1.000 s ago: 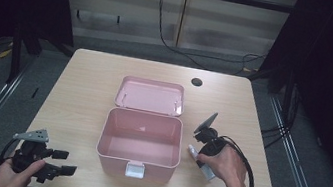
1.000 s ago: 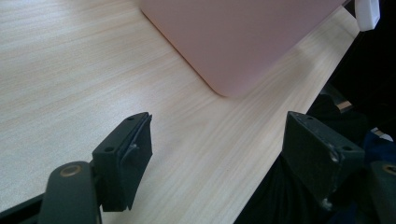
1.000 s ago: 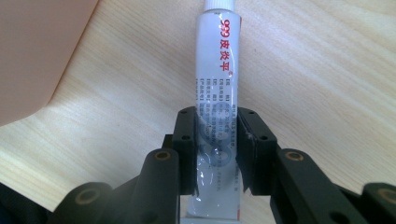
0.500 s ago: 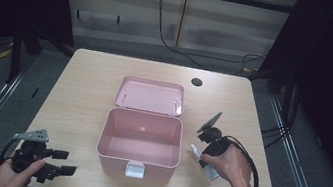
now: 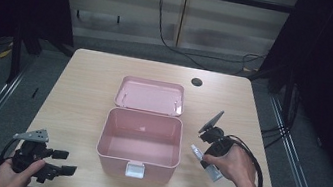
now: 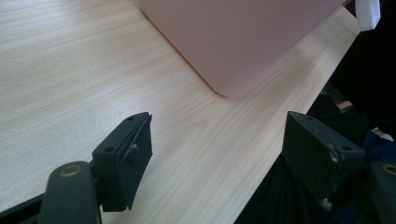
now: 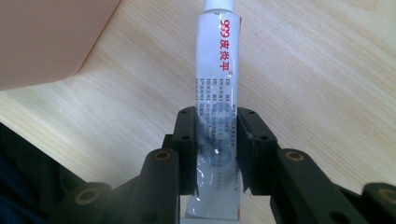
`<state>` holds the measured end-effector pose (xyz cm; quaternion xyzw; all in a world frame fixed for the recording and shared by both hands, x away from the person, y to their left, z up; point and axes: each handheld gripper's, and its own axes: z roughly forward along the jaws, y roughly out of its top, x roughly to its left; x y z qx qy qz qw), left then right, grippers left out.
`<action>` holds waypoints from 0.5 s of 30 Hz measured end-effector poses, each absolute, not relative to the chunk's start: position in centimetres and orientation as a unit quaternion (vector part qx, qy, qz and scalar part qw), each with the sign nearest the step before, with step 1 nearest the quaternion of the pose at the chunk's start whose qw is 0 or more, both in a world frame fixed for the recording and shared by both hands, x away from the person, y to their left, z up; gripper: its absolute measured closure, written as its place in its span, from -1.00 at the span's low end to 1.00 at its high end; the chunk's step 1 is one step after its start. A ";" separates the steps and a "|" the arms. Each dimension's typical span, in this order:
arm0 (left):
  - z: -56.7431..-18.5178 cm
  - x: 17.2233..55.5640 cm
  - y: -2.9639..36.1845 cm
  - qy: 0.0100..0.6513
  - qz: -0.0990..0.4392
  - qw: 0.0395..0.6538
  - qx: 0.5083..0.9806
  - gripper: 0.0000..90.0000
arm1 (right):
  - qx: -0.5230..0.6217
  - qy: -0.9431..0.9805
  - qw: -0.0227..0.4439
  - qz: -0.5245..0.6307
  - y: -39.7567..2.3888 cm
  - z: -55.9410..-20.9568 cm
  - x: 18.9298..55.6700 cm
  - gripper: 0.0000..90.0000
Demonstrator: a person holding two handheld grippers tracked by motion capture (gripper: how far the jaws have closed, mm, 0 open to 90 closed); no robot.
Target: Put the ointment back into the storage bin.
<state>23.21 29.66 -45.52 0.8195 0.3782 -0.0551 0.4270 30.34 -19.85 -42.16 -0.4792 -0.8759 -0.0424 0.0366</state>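
Held item: we hold a white ointment tube (image 7: 217, 93) in the right gripper (image 7: 217, 144), its jaws clamped on the flat tail end.
Tube axis: it runs straight out along the jaws, cap end pointing away from our hand.
Tube location: just right of the open pink box (image 5: 140, 142), above the surface (image 5: 84, 85), near edge.
Key relation: the box opening lies to the left of the right gripper (image 5: 199, 154); this hand is much the nearer.
Left gripper (image 5: 65, 162): jaws wide, empty, at the near left corner.
Lid (image 5: 150, 96): lies flat behind the box.
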 end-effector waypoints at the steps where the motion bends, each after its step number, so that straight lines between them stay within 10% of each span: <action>1: -45.5 23.2 29.7 0.378 -0.055 0.427 0.820 -0.46 | -0.480 -0.875 0.037 -0.041 -19.9 -42.0 30.3 0.58; 15: -45.6 23.2 29.6 0.378 -0.055 0.427 0.820 -0.46 | -0.481 -0.874 0.033 -0.052 -20.8 -40.0 30.0 0.58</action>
